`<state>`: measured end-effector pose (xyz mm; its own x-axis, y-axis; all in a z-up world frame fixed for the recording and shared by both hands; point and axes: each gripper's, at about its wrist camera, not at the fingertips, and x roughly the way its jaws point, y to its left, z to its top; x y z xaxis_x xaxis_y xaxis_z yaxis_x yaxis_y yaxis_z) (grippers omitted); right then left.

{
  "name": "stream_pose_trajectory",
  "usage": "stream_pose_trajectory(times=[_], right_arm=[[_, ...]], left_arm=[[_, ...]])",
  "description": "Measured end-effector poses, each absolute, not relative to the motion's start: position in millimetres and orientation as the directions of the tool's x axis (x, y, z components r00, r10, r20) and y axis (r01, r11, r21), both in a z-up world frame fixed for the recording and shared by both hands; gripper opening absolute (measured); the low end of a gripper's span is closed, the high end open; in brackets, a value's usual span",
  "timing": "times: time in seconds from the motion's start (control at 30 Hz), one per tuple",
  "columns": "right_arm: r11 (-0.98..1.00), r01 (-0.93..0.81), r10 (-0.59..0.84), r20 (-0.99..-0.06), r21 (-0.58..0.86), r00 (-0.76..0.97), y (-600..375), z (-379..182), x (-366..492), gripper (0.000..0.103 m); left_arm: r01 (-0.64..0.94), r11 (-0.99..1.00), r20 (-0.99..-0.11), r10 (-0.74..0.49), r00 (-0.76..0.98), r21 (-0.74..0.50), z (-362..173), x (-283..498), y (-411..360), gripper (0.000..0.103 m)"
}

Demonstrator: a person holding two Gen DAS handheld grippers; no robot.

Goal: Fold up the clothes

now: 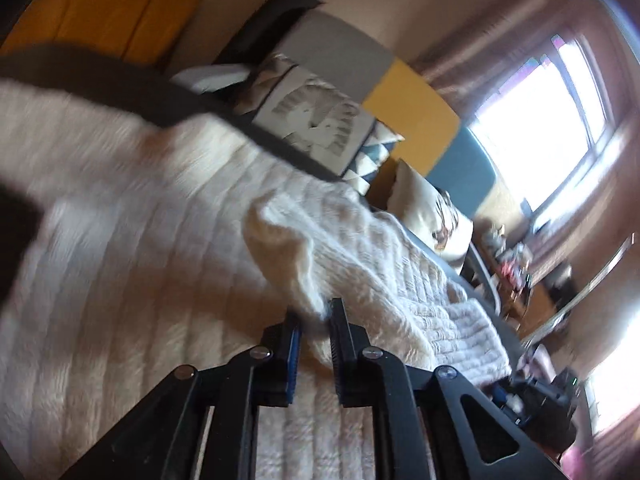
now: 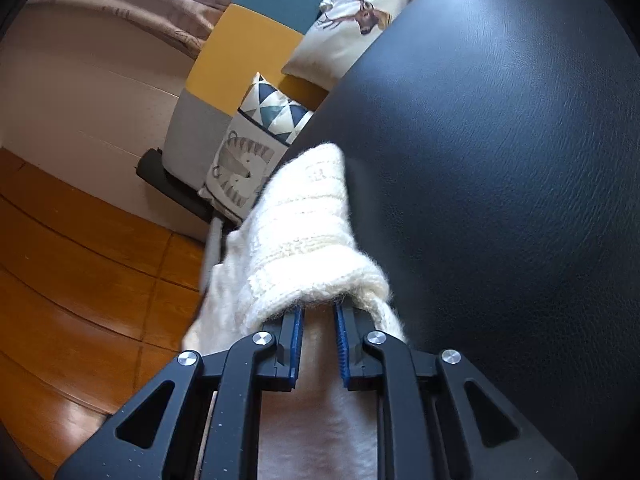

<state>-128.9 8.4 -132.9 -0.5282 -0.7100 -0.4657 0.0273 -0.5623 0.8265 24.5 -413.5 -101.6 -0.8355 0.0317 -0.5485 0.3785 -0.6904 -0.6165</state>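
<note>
A cream knitted sweater [image 1: 132,240] lies spread over the dark table [image 1: 120,80]. My left gripper [image 1: 314,316] is shut on a raised fold of the sweater near its edge. In the right wrist view, my right gripper [image 2: 318,312] is shut on another part of the cream sweater [image 2: 304,232], which drapes over the fingertips and hides them. That part hangs at the edge of the dark leather-like table top [image 2: 500,160].
A bench with grey, yellow and teal cushions [image 1: 412,112] and several patterned pillows [image 1: 316,120] stands behind the table. A wooden floor [image 2: 80,260] lies to the left. A bright window [image 1: 552,120] and cluttered items [image 1: 516,260] are at the right.
</note>
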Motion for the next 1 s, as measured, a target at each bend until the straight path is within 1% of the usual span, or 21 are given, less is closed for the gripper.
stream_pose_trajectory(times=[0.13,0.23,0.3,0.37,0.47,0.53,0.57,0.6,0.7,0.83,0.93,0.97,1.0], right_arm=[[-0.501,-0.016,-0.756,-0.447,0.865,-0.478,-6.8,-140.1,-134.5,0.016],[-0.492,0.0,-0.765,-0.432,0.871,-0.477,-15.6,-138.3,-141.2,0.016],[-0.447,0.004,-0.775,-0.386,0.894,-0.5,-13.7,-138.7,-144.5,0.016],[-0.361,-0.011,-0.773,-0.306,0.932,-0.555,-1.5,-142.0,-145.3,0.016],[-0.296,-0.052,-0.733,-0.262,0.954,-0.628,18.6,-147.8,-141.2,0.016],[-0.281,-0.094,-0.71,-0.273,0.955,-0.649,28.9,-155.6,-137.8,0.016],[-0.272,-0.11,-0.708,-0.276,0.956,-0.651,32.5,-160.3,-136.5,0.014],[-0.283,-0.107,-0.709,-0.283,0.953,-0.646,32.8,-161.1,-135.5,0.012],[-0.367,-0.074,-0.701,-0.328,0.927,-0.634,28.0,-153.6,-132.5,0.012],[-0.421,-0.061,-0.685,-0.361,0.905,-0.633,25.2,-149.6,-128.9,0.009],[-0.447,-0.061,-0.672,-0.381,0.892,-0.635,24.3,-148.1,-128.4,0.009],[-0.462,-0.056,-0.666,-0.388,0.885,-0.637,22.4,-146.9,-128.1,0.009],[-0.477,-0.048,-0.66,-0.394,0.877,-0.64,20.5,-145.8,-126.9,0.009]], left_arm=[[0.387,-0.641,-0.554,0.072,-0.829,-0.663,-114.9,24.7,-418.6,0.015],[0.381,-0.638,-0.552,0.084,-0.829,-0.669,-116.1,22.9,-418.2,0.015],[0.38,-0.643,-0.557,0.087,-0.826,-0.665,-115.4,20.9,-417.3,0.015],[0.38,-0.652,-0.562,0.086,-0.822,-0.656,-113.4,18.1,-415.7,0.016],[0.362,-0.675,-0.565,0.098,-0.819,-0.643,-106.0,11.0,-411.2,0.016],[0.34,-0.7,-0.561,0.105,-0.821,-0.628,-98.5,1.6,-404.3,0.016],[0.33,-0.71,-0.56,0.109,-0.822,-0.622,-94.8,-3.6,-401.0,0.016],[0.322,-0.716,-0.558,0.113,-0.822,-0.62,-91.5,-8.7,-398.6,0.016],[0.315,-0.725,-0.561,0.117,-0.819,-0.612,-83.5,-21.9,-394.1,0.016],[0.317,-0.749,-0.552,0.076,-0.831,-0.581,-70.8,-26.3,-394.8,0.016],[0.291,-0.75,-0.486,0.046,-0.872,-0.593,-57.0,-20.8,-403.0,0.015],[0.294,-0.752,-0.478,0.033,-0.878,-0.59,-55.0,-19.4,-405.4,0.015],[0.311,-0.752,-0.497,0.026,-0.867,-0.581,-58.4,-19.5,-407.3,0.015]])
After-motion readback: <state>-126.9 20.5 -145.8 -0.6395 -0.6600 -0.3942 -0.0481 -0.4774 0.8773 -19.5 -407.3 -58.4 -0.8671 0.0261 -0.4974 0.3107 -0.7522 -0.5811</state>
